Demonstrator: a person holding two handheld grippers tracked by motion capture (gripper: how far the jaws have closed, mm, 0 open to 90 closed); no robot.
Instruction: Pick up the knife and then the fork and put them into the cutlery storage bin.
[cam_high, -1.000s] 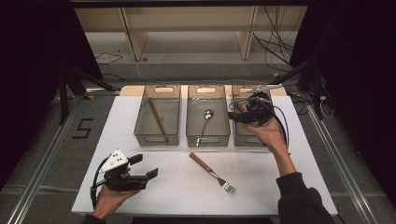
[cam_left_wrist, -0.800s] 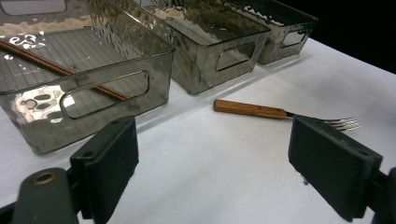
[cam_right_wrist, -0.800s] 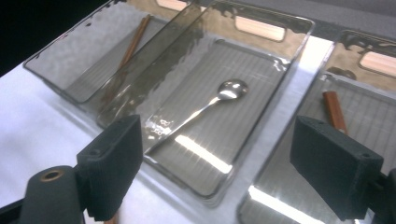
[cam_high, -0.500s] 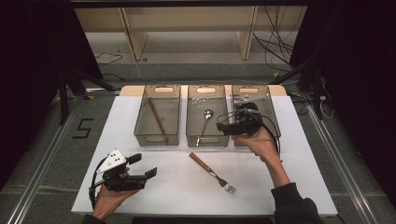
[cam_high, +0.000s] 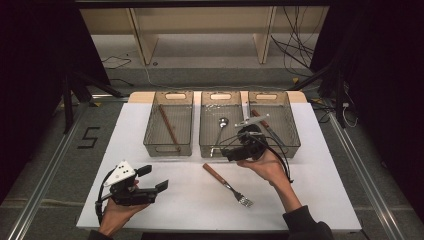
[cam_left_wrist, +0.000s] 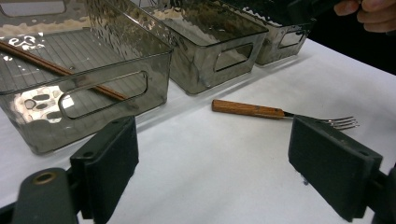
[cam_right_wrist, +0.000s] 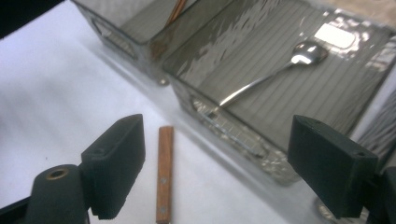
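**Both claws wide apart, fork lying free on the table**

Nearest the person, the left gripper rests low over the white table, jaws spread wide and holding nothing. Beyond it the wooden-handled fork lies flat, untouched. Just past the fork's handle, the right gripper hovers by the middle bin, jaws also wide apart, empty. A spoon lies inside that bin.
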